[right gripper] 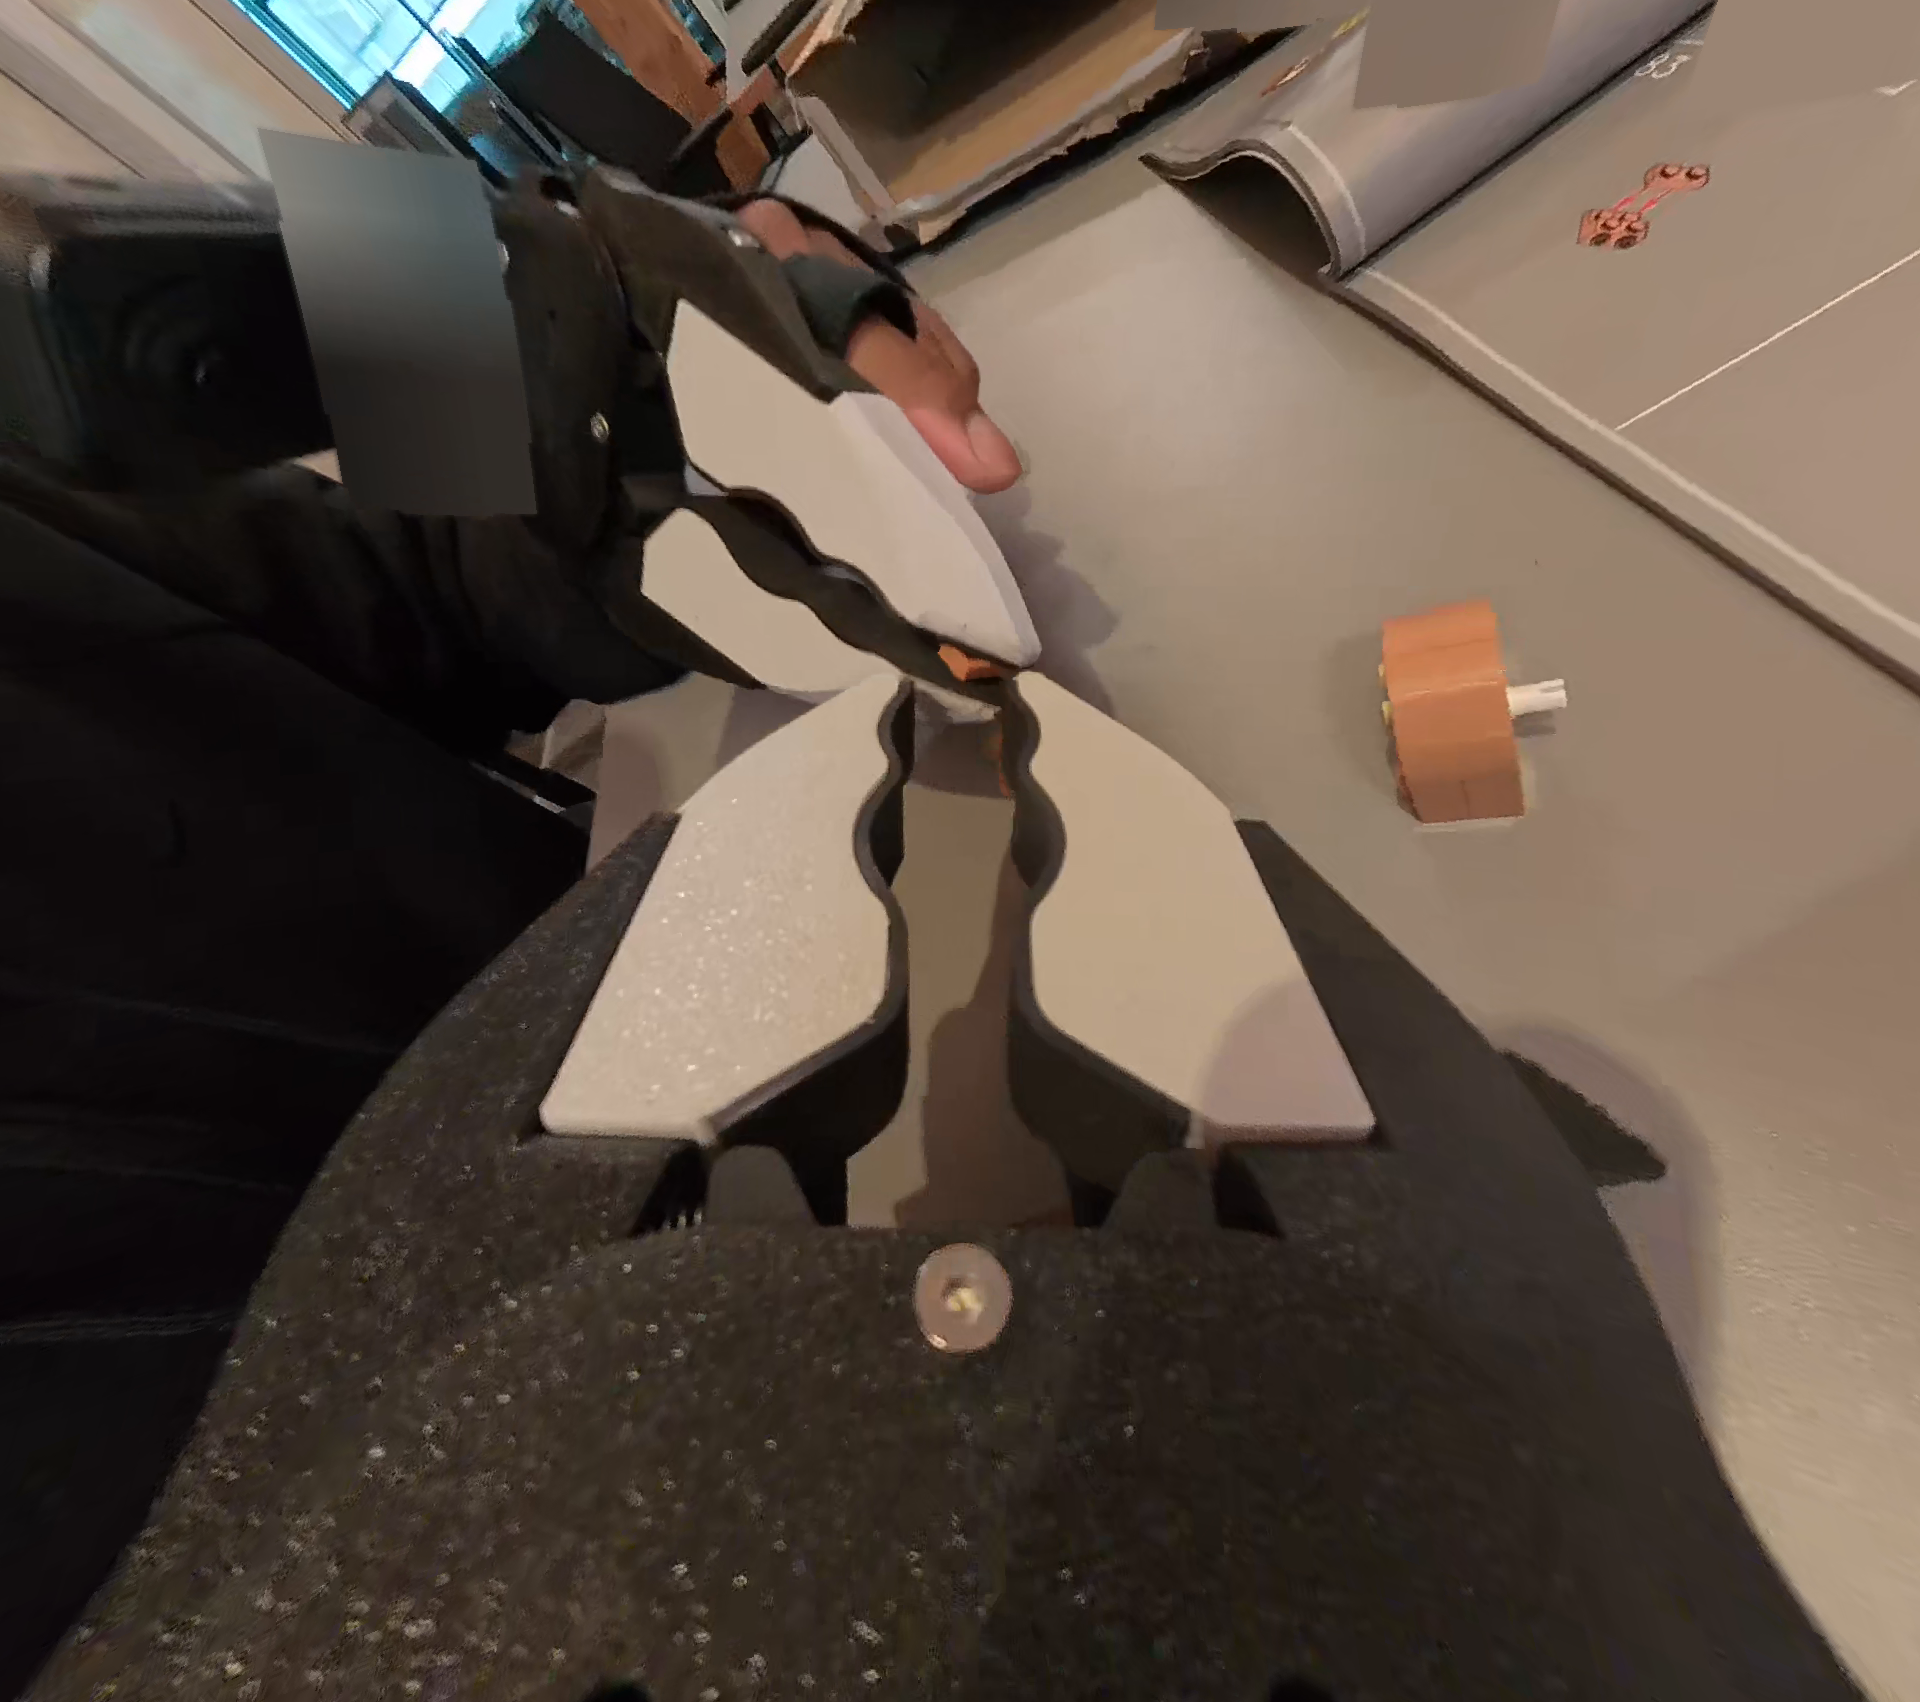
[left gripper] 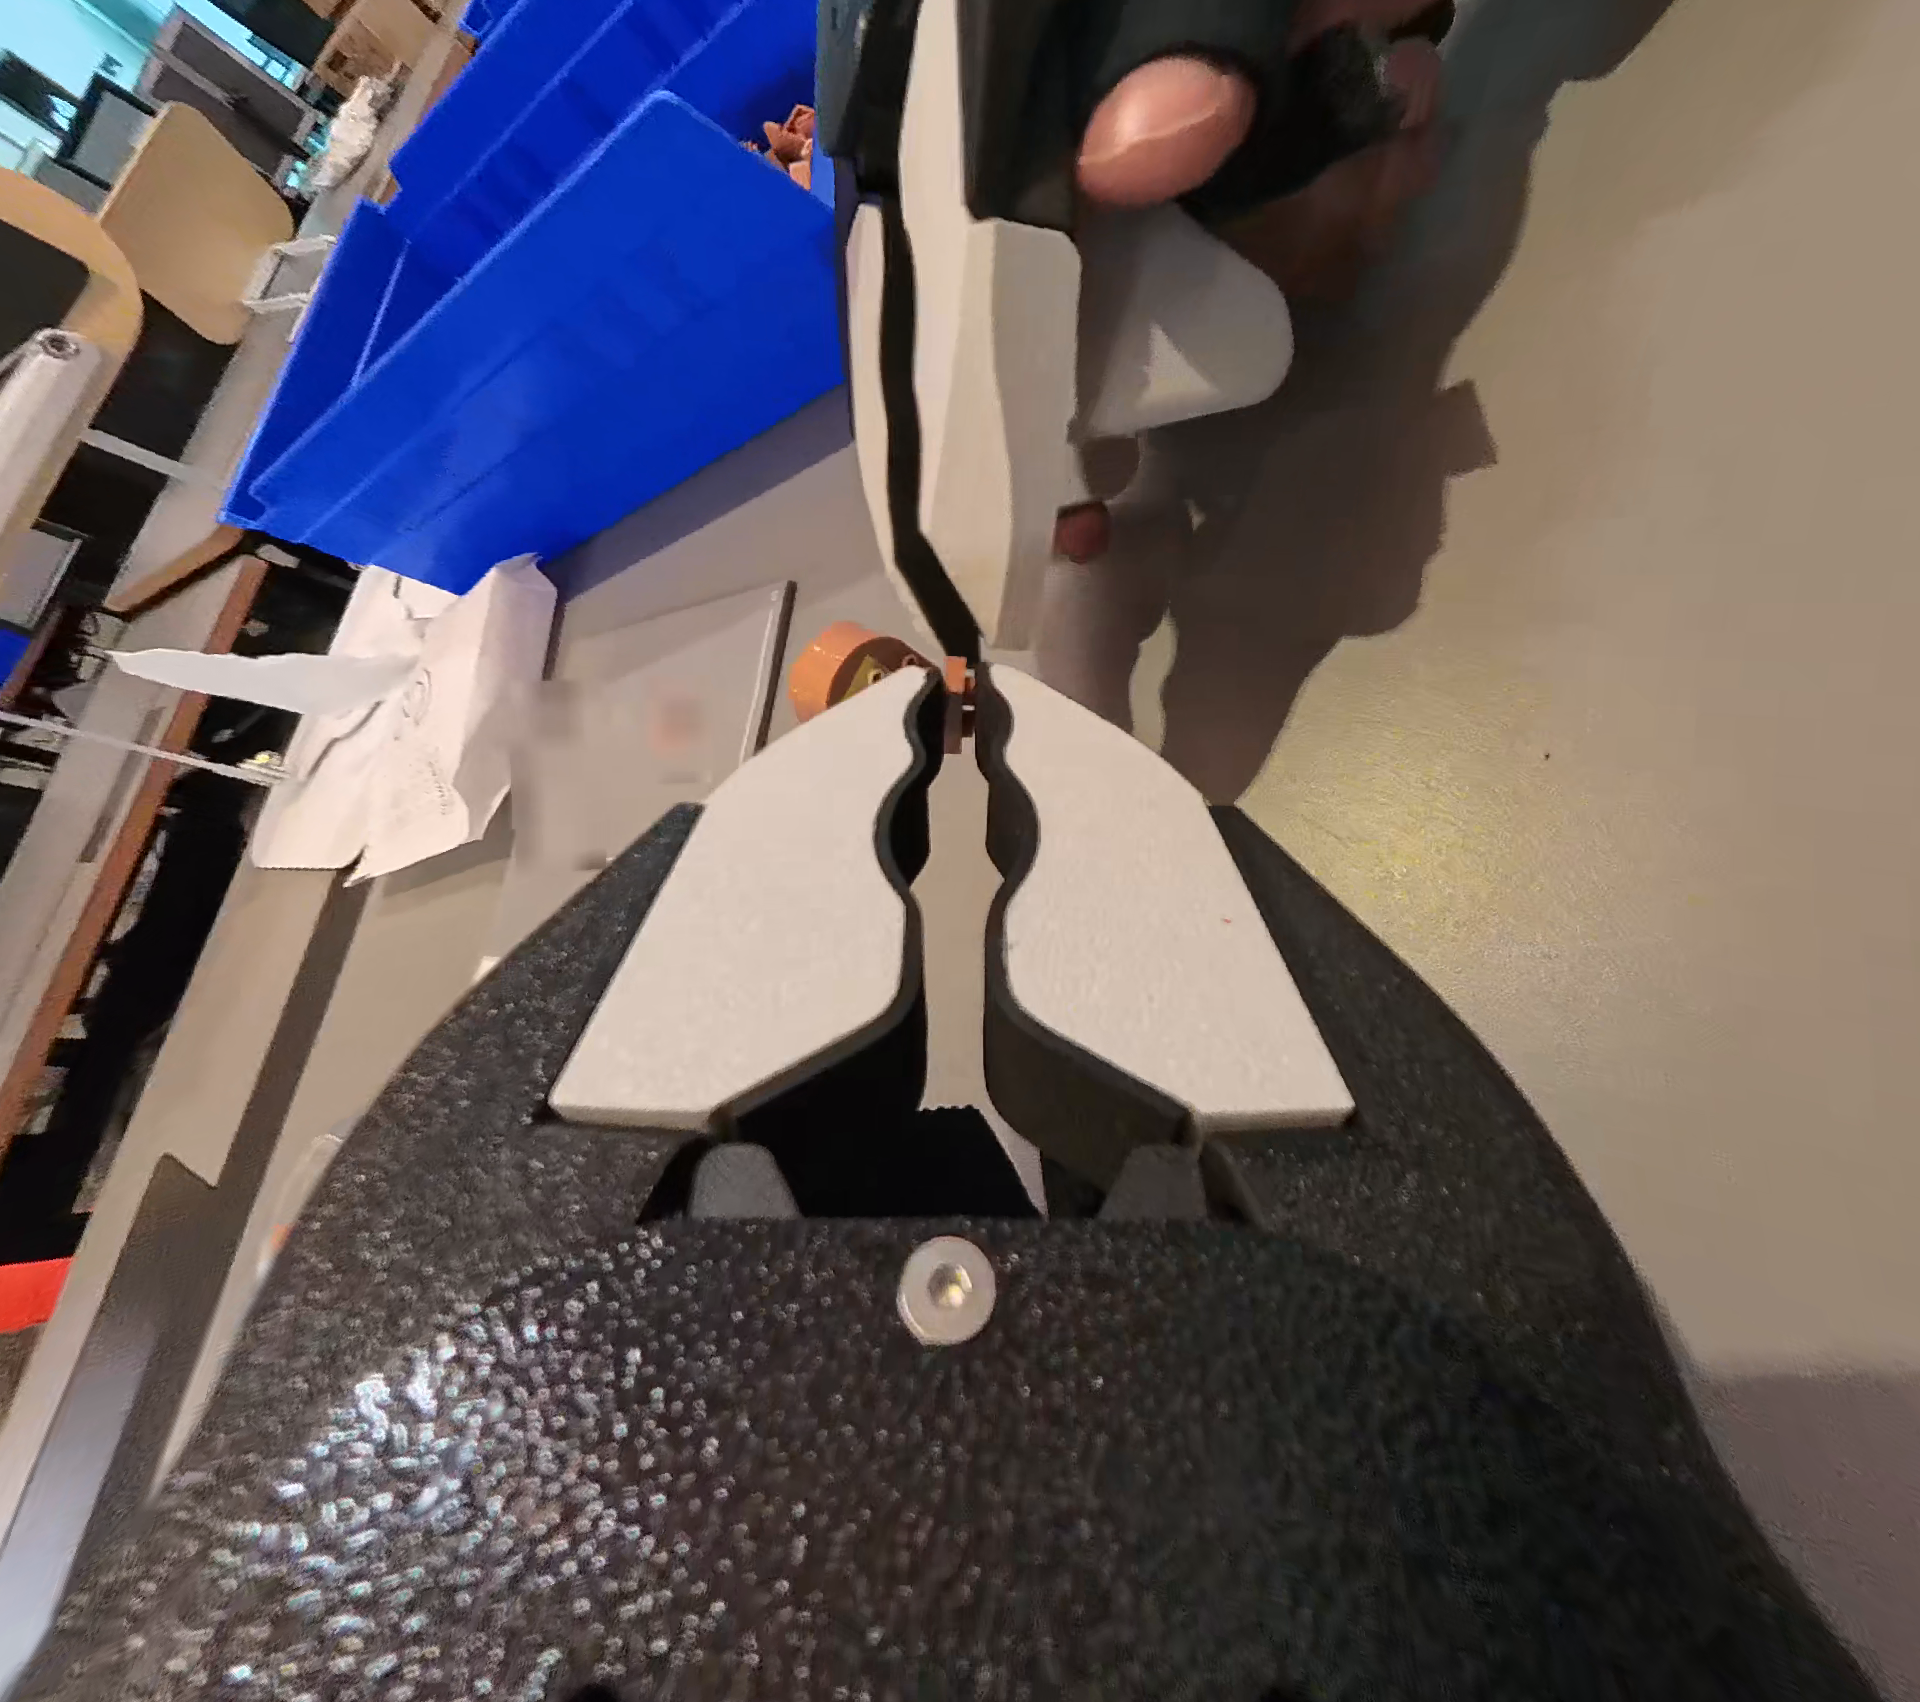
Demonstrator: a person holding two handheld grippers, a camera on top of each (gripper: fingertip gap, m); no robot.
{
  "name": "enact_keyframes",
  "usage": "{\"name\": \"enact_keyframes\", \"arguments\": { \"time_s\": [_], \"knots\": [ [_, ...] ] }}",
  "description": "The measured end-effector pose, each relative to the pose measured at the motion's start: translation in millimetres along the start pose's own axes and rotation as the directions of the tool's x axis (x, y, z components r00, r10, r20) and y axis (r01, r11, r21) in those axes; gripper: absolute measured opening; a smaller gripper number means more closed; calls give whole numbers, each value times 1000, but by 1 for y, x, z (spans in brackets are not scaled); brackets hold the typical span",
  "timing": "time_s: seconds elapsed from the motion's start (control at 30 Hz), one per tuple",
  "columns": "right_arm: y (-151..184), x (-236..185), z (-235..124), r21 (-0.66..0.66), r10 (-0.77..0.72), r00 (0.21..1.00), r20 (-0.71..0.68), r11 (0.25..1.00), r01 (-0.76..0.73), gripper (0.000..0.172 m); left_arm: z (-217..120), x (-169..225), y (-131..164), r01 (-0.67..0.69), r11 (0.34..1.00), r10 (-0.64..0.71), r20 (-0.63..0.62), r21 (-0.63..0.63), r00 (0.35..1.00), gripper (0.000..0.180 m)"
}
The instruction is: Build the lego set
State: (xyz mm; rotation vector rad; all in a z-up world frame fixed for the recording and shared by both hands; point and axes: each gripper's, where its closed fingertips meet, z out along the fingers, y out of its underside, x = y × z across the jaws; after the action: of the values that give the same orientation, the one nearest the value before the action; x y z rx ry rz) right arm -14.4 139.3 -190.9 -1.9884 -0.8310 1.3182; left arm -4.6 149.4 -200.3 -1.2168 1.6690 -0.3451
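The grey table point(right gripper: 1299, 509) fills most of the room from where I stand, with a row of blue bins point(left gripper: 582, 364) along its far side, crumpled white paper point(left gripper: 416, 738) lying just in front of them and a grey mat point(right gripper: 1662, 281) spread at one end. An orange round block point(right gripper: 1455, 717) with a white peg sticking out of it lies on its side on the bare table, well apart from both tools. Above the table the two grippers meet tip to tip. The left gripper point(left gripper: 961, 707) has its jaws drawn narrow and pinches a small orange-brown piece point(left gripper: 958, 696) right at the very tips. The right gripper point(right gripper: 956, 696) comes in across it with its jaws a little wider; the same piece point(right gripper: 971, 667) and something white sit at its tips, but I cannot tell whether its pads point(right gripper: 1023, 738) actually press on anything. The worry is how little of the piece is caught: any twist or pull between the two hands could, I think, flick it out onto the table or toward the bins. The tips also crowd each other, so one could nudge the other's hold loose.
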Motion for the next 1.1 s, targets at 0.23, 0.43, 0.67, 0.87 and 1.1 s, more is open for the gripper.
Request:
{"name": "enact_keyframes", "arguments": {
  "time_s": [0.23,0.43,0.67,0.87,1.1],
  "knots": [
    [-1,1,0,12,36,999,3,999,-36,14,3,1,2,-94,995,96,49,-36,994,5],
    [-1,3,0,23,81,997,10,996,-81,15,3,-2,0,-194,979,200,117,-63,973,5],
    [-1,1,0,27,80,996,30,996,-81,16,2,-2,-4,-276,959,283,152,-61,947,5],
    [0,0,-1,29,77,996,49,996,-79,4,-1,0,-11,-293,956,291,163,-15,943,8],
    [-2,-3,-2,50,72,995,67,996,-75,2,-2,-1,-15,-236,971,228,147,40,962,9]
  ]
}}
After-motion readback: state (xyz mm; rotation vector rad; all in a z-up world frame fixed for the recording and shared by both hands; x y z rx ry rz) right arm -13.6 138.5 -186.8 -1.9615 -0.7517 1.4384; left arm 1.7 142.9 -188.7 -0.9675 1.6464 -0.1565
